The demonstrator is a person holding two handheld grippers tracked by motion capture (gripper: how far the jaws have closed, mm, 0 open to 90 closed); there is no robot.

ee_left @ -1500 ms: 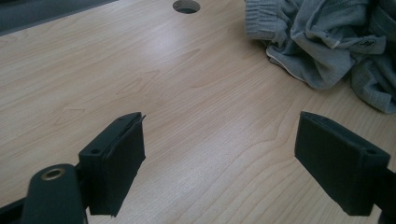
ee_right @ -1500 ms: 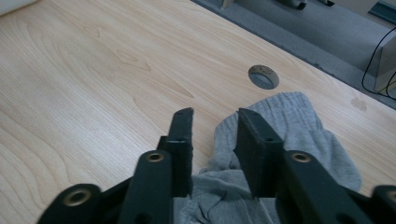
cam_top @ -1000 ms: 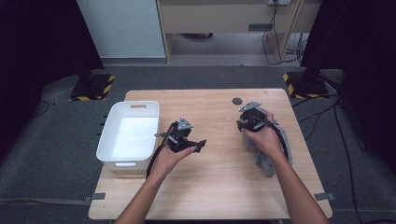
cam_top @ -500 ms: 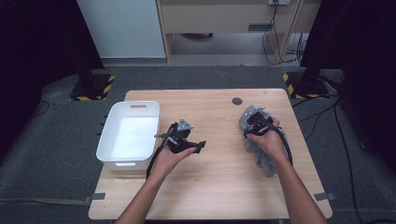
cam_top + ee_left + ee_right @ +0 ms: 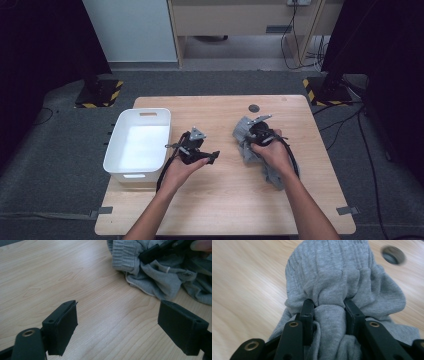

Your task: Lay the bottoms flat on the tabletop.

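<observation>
So far only the grab is done. White rectangular plastic bin [image 5: 137, 145] at 9 o'clock on the light wooden table [image 5: 225, 200] holds nothing. Left gripper [image 5: 214, 156] sits just right of it, jaws wide apart over bare wood, nothing between them. Crumpled grey knit garment [image 5: 260, 155] lies at 3 o'clock, well apart from the bin. Right gripper [image 5: 328, 308] jaws have just been closing; they now pinch a ribbed fold. Lift and transfer to the bin likely remain.

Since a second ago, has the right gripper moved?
Yes. In the high view the right gripper has slid left, away from the table's round grommet, and its fingers have just been closing on the grey garment.
</observation>
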